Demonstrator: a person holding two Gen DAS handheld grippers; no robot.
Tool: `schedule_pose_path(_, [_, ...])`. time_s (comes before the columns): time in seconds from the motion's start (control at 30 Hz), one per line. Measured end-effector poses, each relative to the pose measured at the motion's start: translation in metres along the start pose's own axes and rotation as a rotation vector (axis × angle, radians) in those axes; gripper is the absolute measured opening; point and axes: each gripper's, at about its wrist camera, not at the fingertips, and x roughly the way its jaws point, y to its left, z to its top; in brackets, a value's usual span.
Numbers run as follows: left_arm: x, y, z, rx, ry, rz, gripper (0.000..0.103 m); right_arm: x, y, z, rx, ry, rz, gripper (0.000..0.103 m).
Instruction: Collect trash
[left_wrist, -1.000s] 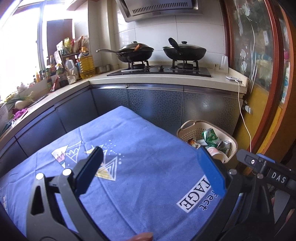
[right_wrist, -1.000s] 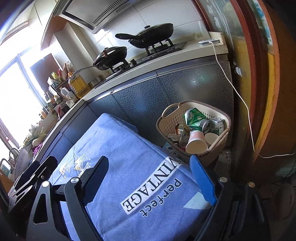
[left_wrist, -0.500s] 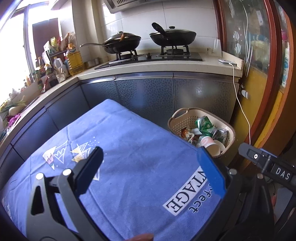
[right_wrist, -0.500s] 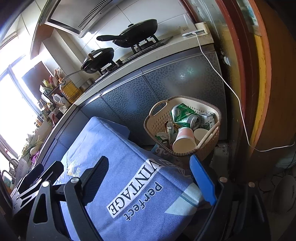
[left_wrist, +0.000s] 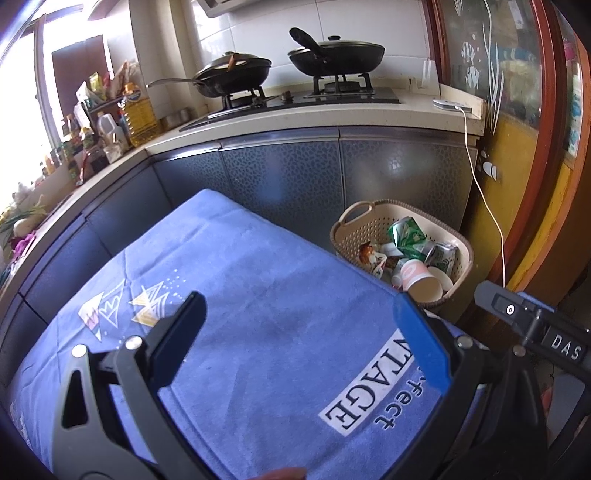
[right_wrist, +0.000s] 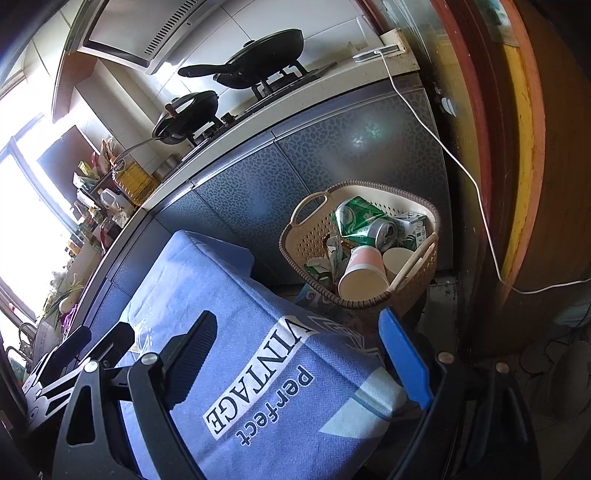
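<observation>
A beige perforated basket (left_wrist: 464, 248) stands on the floor against the dark cabinets, just past the table's far right corner. It holds crushed green cans (left_wrist: 408, 233), paper cups (left_wrist: 424, 286) and wrappers. In the right wrist view the basket (right_wrist: 308, 240) is closer, with a pink-and-white paper cup (right_wrist: 364, 273) leaning at its near rim. My left gripper (left_wrist: 299, 328) hangs open over the blue tablecloth (left_wrist: 266, 273), with nothing between its fingers. My right gripper (right_wrist: 299, 350) is open too, empty, over the cloth's printed corner (right_wrist: 258, 391).
The other gripper's body shows at the right edge of the left view (left_wrist: 535, 325) and at the lower left of the right view (right_wrist: 70, 354). Behind are a counter with two black pans (left_wrist: 336, 55), bottles (left_wrist: 138, 110), a white charging cable (right_wrist: 476, 192) and a wooden door frame (right_wrist: 524, 166).
Both grippers have sunk a little and drifted toward the basket, which now looks larger in both views. The jaws have stayed wide open and empty.
</observation>
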Motion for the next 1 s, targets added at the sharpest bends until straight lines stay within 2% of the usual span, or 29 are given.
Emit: schedule_pose_path(1.0, [0.0080, -0.0022, -0.0082, 0.005, 0.029, 0.014, 0.097, 0.0059, 0.0001, -0.0017, 0.001, 0.011, 0.001, 0.088])
